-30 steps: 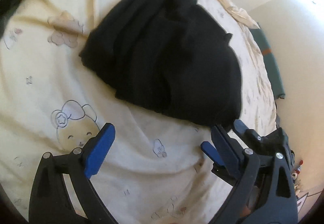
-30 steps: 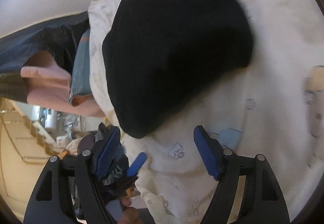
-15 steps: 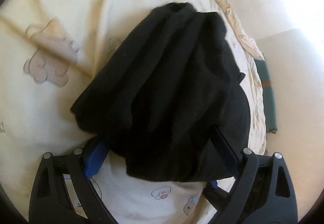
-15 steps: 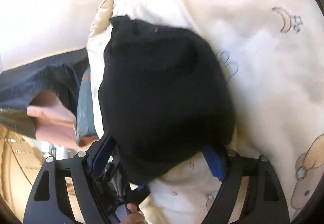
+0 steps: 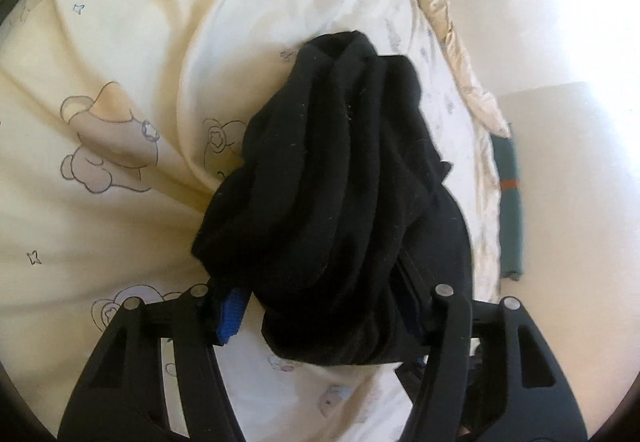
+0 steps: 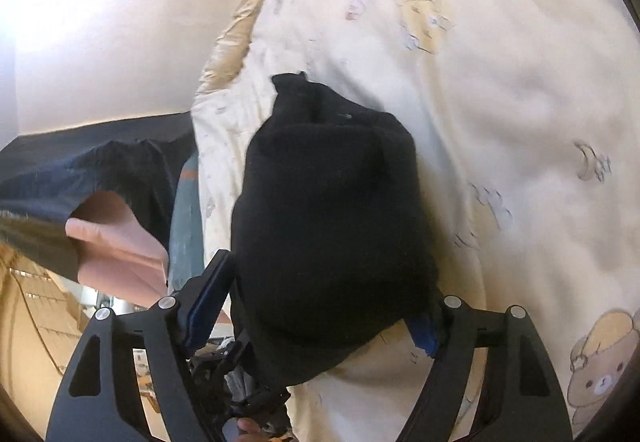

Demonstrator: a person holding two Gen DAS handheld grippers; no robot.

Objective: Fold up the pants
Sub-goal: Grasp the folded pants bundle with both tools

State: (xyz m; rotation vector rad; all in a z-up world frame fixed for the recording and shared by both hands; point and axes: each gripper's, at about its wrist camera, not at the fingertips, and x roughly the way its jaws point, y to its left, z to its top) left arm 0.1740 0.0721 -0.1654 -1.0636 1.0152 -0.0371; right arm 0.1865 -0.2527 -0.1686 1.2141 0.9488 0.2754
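The black pants lie folded into a thick bundle on a cream sheet printed with bears. In the left wrist view my left gripper is closing on the near end of the bundle. The cloth is squeezed into long ridges between the two fingers, and one blue pad shows at its left side. In the right wrist view the pants fill the gap of my right gripper. Its jaws stand wide and are closing a little, one finger on each side of the bundle.
The bed's edge with a shiny beige trim runs close beside the pants, with pale floor beyond. A green strip lies along that edge. A person's dark clothing and a pink cloth are at the left of the right wrist view.
Both grippers have moved in from in front of the pants until the bundle sits between their fingers. The left jaws have narrowed and the cloth has bunched up and grown narrower.
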